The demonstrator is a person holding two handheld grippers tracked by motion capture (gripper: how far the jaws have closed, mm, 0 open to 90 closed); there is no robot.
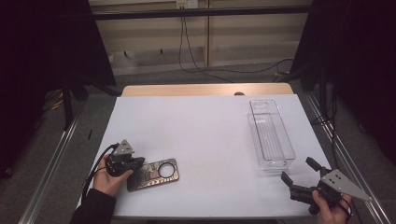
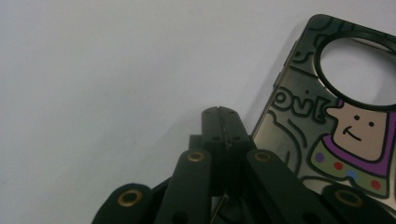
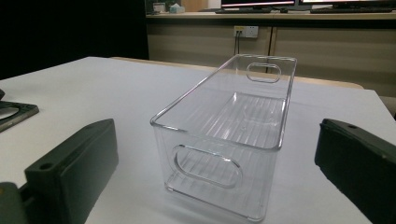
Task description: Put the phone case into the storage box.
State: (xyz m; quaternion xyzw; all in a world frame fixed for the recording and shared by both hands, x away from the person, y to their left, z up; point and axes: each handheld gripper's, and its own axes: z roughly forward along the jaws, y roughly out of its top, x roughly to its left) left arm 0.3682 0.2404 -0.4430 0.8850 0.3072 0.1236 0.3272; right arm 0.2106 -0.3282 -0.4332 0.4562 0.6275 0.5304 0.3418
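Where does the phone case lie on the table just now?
In the high view the phone case lies flat near the table's front left edge, beside the left gripper, far left of the clear bin.

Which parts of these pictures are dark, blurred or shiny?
High view: the upper corners are nearly black, and the white table is evenly lit. Left gripper view: the left hand-held gripper looks soft and the phone case glossy. Right gripper view: the clear bin shows bright rim reflections.
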